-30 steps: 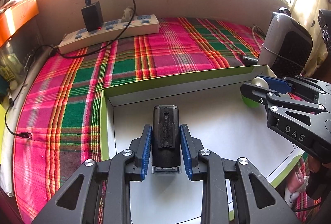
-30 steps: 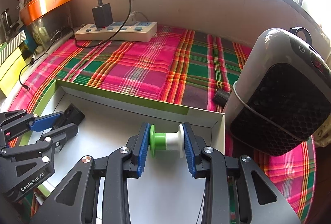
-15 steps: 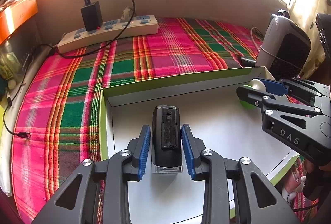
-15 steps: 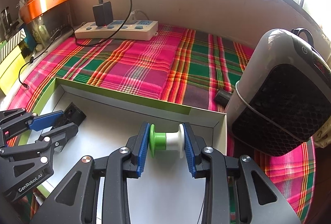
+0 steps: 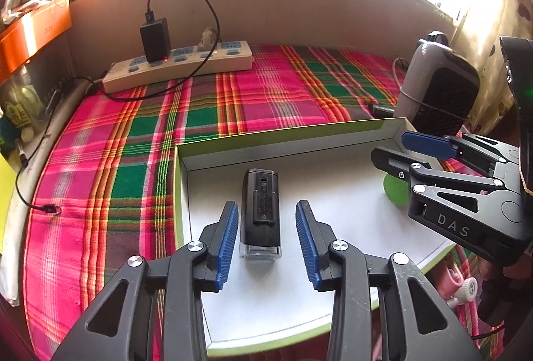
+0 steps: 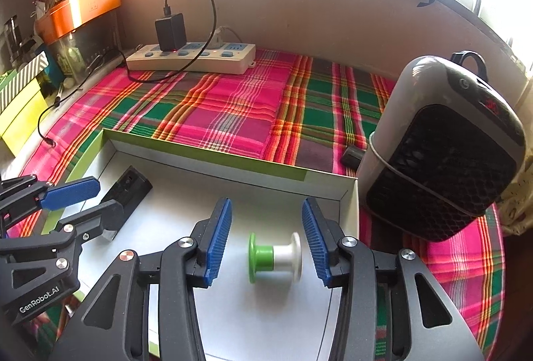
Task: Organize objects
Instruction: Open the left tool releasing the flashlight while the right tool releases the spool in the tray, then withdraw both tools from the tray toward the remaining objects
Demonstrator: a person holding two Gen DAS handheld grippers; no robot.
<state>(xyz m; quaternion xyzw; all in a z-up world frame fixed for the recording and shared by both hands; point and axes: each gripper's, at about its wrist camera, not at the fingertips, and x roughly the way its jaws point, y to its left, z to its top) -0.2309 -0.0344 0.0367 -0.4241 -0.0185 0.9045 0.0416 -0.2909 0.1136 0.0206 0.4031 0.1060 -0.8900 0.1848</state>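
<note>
Sunlit windows run along the top of both views, above a plain wall and a worktop covered by a pink, green and orange plaid cloth (image 5: pixel 266 101).

On that cloth, in the lower middle of each frame, sits a shallow white tray (image 5: pixel 349 207) with a green rim. A black rectangular device (image 5: pixel 261 212) with a clear end cap lies flat on the tray floor, low in the centre of the left wrist view. It lies between the blue pads of the left claw (image 5: pixel 267 242), whose jaws are opening; a gap shows on each side, so neither pad touches it.

A spool (image 6: pixel 274 257), half green and half white, lies on its side low in the centre of the right wrist view, near the tray's right wall. The right claw (image 6: pixel 266 242) straddles it with jaws opening, and neither pad presses on its flanges.

Further out, a white power strip (image 6: pixel 191 57) with a black charger (image 6: pixel 170 31) plugged in lies against the wall in the upper left. A grey and black heater (image 6: pixel 443 154) stands just beside the tray's right corner. An orange box (image 6: pixel 80 11) sits at the far upper left.
</note>
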